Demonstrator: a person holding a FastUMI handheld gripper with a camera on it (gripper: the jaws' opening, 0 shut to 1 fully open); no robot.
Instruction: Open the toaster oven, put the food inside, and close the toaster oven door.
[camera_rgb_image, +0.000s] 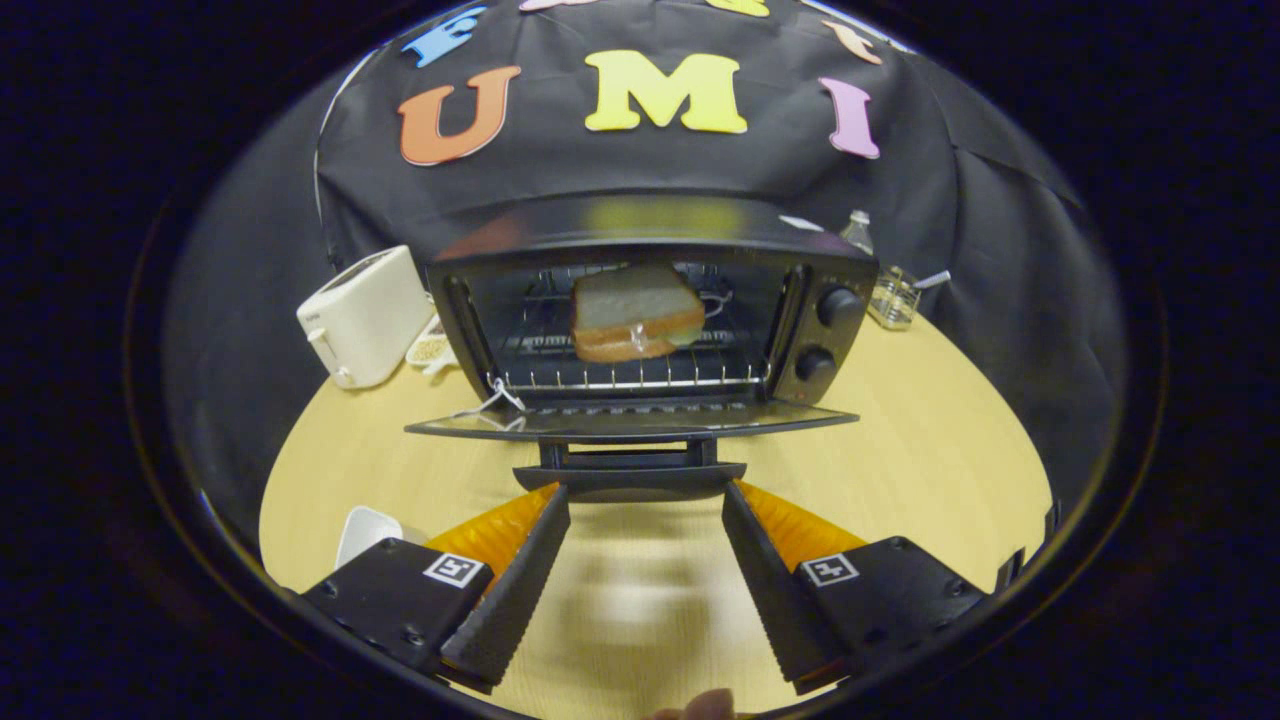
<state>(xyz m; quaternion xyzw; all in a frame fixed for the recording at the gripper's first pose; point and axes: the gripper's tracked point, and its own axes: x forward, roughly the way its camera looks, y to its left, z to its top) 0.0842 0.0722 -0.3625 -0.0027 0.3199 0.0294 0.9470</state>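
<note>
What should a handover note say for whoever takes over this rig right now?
Gripper: open, holding nothing, fingers spread just short of the door handle.
Toaster oven: on the table, door dropped flat open.
Sandwich: inside on the wire rack.
Done: oven opened, food in.
Left: lift the handle and shut the door.
Beside the oven: a white toaster.
</note>
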